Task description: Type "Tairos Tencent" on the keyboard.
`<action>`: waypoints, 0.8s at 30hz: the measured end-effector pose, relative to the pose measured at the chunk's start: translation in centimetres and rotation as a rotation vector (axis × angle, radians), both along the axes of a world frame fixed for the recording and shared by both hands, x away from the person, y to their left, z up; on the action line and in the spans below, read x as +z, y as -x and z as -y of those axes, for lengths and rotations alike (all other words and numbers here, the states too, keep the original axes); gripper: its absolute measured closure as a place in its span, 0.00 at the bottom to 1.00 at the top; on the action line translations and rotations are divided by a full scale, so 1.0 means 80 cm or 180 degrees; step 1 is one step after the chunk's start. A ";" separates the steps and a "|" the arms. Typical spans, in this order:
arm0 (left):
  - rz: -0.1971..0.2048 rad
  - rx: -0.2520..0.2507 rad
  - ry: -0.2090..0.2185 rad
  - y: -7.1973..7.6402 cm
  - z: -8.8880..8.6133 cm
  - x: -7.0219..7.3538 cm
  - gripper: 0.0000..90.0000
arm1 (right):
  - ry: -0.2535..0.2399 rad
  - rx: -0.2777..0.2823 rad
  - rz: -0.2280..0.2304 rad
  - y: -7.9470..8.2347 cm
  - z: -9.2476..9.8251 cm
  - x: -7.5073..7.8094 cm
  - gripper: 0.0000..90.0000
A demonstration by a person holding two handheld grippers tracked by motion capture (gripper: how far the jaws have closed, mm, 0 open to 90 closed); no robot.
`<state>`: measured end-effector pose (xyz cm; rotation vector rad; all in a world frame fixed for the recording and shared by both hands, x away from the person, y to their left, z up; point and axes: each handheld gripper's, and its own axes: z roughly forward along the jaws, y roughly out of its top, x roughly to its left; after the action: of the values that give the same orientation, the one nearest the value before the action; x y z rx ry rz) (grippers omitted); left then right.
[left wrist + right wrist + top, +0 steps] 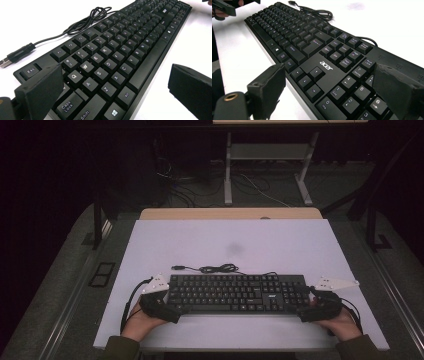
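Black keyboard (235,293) lies on the white surface (230,245). Left tongs (172,310) and right tongs (300,311) straddle its ends, both wide open, gripping nothing.

Dark room; white table (280,240); grey floor (60,270); metal stand (267,152) behind.

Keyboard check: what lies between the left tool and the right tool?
The black keyboard spans the stretch between the left tool and the right tool on the white table, seen in the high view.
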<state>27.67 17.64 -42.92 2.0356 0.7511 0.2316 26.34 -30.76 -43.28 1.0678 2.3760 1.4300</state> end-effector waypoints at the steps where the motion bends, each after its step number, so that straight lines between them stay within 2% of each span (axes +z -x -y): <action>1: 0.0002 0.0004 0.0002 0.000 0.000 0.000 0.00 | 0.0000 0.0000 0.0000 0.000 0.000 0.000 0.12; 12: 0.0010 -0.0004 0.0011 0.000 0.002 0.002 0.00 | -0.0027 0.0011 -0.0018 -0.004 0.003 0.004 0.12; 24: 0.0021 -0.0027 0.0014 0.000 0.000 0.002 0.00 | -0.0089 0.0018 0.0002 -0.008 -0.009 0.013 0.12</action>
<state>27.70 17.61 -42.78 2.0327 0.7381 0.2315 27.00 -30.08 -42.22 1.0678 2.3672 1.4692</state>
